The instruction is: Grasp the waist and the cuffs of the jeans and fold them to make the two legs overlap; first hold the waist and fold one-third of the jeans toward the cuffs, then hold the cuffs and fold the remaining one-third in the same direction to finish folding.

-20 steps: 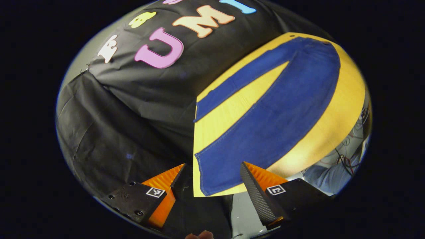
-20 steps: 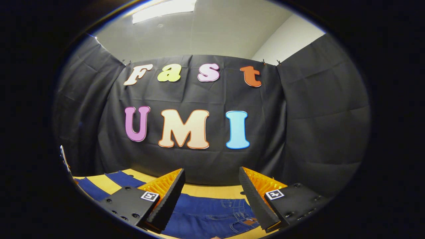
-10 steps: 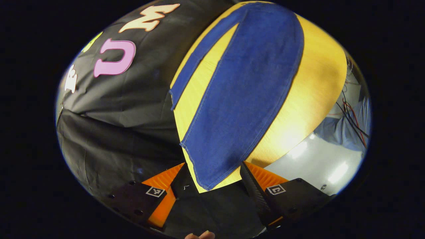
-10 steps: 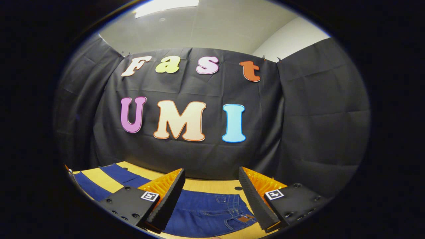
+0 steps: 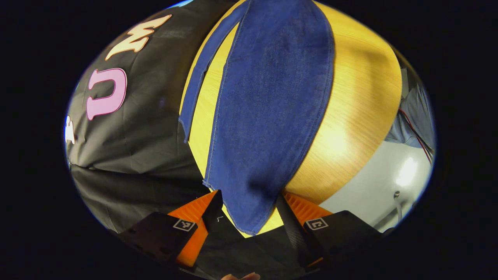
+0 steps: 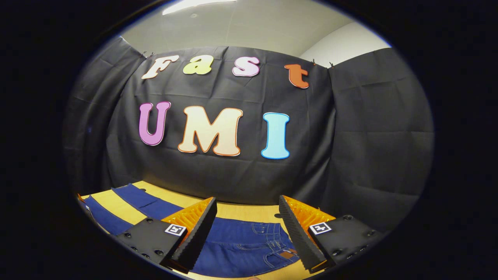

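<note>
Lying flat, jeans (wooden table)

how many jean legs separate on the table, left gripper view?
2. The near leg lies spread down the middle of the table, its cuff between the open left tool fingers. The far leg is a narrow strip along the table's far edge, partly hidden.

I see black cloth walling the booth on three sides, a pale ceiling with a light strip above, and a wooden tabletop.
</note>
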`<state>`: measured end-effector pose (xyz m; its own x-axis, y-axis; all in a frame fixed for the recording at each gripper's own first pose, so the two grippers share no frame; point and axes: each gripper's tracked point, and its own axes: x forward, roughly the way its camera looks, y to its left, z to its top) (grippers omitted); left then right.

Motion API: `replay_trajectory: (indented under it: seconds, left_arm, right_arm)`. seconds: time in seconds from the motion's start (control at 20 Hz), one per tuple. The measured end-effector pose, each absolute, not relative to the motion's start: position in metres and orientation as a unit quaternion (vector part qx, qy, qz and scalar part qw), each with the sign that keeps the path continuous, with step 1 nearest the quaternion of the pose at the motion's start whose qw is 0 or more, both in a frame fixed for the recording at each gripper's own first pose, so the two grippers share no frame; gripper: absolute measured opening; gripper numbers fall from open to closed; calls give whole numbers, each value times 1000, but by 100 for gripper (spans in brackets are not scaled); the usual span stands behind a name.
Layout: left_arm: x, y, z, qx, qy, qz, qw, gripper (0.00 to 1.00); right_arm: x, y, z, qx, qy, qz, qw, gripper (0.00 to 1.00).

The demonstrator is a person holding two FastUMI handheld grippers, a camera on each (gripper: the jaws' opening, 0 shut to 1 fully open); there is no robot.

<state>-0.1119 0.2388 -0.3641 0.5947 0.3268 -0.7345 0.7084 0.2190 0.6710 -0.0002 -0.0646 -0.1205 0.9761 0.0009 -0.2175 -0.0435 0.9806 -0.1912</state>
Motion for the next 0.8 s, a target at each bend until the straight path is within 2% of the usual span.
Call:
replay_trajectory:
  seconds: [0.05,0.15,0.2,0.25,0.3,0.4,0.5,0.65,0.8]
  left_arm:
    - [-111,240,-367,604,430,-149,654,87]
    - [-111,240,-378,596,446,-163,648,76]
    - [-111,240,-382,595,450,-169,644,55]
    - [-116,238,-384,593,453,-172,643,44]
    - [-119,237,-386,589,458,-173,644,23]
    - [-120,238,-387,583,460,-168,648,7]
    - [-121,236,-387,581,460,-166,650,1]
    - [-122,237,-386,581,470,-152,647,0]
    - [-121,237,-388,563,472,-149,661,0]
  right_arm:
    - [1,-65,-126,-103,113,11,988,99]
    - [2,-66,-138,-112,125,11,986,99]
    - [2,-67,-143,-118,130,12,984,99]
    - [2,-69,-149,-125,136,12,983,99]
    - [1,-70,-155,-133,142,15,981,100]
    - [-2,-73,-168,-152,154,24,976,100]
    - [-7,-75,-185,-188,166,40,967,99]
    - [-22,-77,-212,-279,181,82,940,99]
    - [-48,-68,-245,-358,192,142,903,98]
